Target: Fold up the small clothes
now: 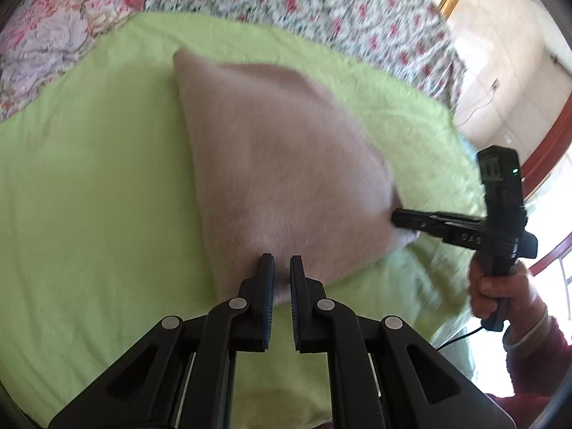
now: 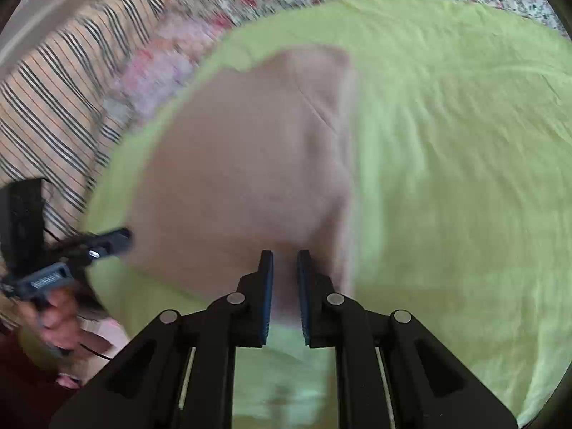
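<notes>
Black linkage arms fill the bottom of the left wrist view, and the left gripper (image 1: 281, 268) has its two fingers drawn almost together, pinching the near edge of the pink garment (image 1: 271, 164), with only a thin strip of cloth showing between the blue pads. That garment lies on the green sheet (image 1: 89, 186), its far corner resting flat while the near part lifts toward the grippers. It is soft and blurred, so what kind of clothing it is cannot be told.

Over on the right side of that view, the right gripper (image 1: 397, 218) comes in from the side, fingertips nipped onto another edge of the same cloth. A hand (image 1: 500, 296) wraps the gripper's handle below, with a dark red sleeve (image 1: 547, 350) at the wrist.

From the right wrist view, the right gripper's fingers (image 2: 267, 286) stand narrowly apart with pink cloth filling the gap, clamped on the fabric. The left gripper (image 2: 121, 237) shows at the left edge, blurred, tips at the garment's rim.

Beyond the green sheet spreads a floral quilt (image 1: 304, 3), and in the right wrist view a striped blanket (image 2: 53, 114) lies alongside it.
</notes>
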`<state>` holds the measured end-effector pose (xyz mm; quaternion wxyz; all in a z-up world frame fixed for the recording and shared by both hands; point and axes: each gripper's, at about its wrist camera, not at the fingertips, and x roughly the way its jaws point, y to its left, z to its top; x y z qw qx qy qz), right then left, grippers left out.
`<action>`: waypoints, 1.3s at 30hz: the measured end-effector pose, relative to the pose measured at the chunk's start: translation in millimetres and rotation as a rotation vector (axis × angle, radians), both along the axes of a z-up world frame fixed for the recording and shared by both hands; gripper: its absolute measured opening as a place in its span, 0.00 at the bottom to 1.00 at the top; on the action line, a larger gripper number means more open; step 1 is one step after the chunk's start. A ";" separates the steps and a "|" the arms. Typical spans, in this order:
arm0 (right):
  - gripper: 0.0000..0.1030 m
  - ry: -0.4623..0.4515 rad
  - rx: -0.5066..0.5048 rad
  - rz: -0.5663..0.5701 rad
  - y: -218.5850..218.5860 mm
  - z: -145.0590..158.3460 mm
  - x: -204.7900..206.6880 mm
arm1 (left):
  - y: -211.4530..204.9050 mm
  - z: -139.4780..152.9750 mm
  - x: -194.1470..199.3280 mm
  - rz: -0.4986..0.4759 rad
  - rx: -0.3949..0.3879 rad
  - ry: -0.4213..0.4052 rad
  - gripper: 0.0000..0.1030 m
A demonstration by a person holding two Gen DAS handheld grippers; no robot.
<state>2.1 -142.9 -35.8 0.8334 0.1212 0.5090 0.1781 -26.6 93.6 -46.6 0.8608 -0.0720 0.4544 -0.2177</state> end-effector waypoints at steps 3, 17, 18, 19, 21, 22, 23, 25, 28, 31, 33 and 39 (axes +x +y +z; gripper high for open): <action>0.13 0.008 0.079 -0.043 -12.3 -2.9 -1.3 | 3.9 -15.7 0.2 0.022 -0.027 0.033 0.07; 0.14 0.012 0.061 -0.078 -14.2 9.9 -11.7 | -0.8 -8.1 -3.1 0.037 0.004 0.039 0.11; 0.15 -0.003 0.067 -0.082 -16.3 16.4 -11.3 | 0.1 -3.9 -4.7 0.035 0.004 0.031 0.13; 0.18 -0.017 0.074 -0.089 -17.5 21.7 -9.7 | 2.0 2.7 -6.6 0.034 0.000 0.015 0.16; 0.29 -0.049 0.090 -0.111 -23.5 32.7 -0.3 | 6.3 15.4 -5.7 0.041 -0.002 -0.014 0.25; 0.37 -0.060 0.091 -0.120 -25.2 36.9 6.7 | 9.3 19.8 -3.8 0.046 -0.004 -0.024 0.34; 0.38 -0.070 0.087 -0.128 -25.6 41.1 14.5 | 13.0 25.1 1.0 0.055 -0.013 -0.034 0.37; 0.38 -0.085 0.099 -0.143 -25.8 48.2 35.1 | 20.2 31.5 15.7 0.073 -0.034 -0.036 0.43; 0.38 -0.086 0.154 -0.159 -32.4 47.1 70.2 | 31.5 36.4 44.5 0.100 -0.065 -0.024 0.48; 0.38 -0.072 0.193 -0.167 -35.0 40.4 105.1 | 38.6 35.7 83.4 0.117 -0.110 -0.005 0.57; 0.40 -0.053 0.212 -0.171 -35.1 33.0 129.7 | 41.9 32.4 112.6 0.113 -0.143 0.017 0.59; 0.46 0.008 0.291 -0.171 -38.2 6.9 183.2 | 50.5 8.5 211.2 0.128 -0.221 0.118 0.60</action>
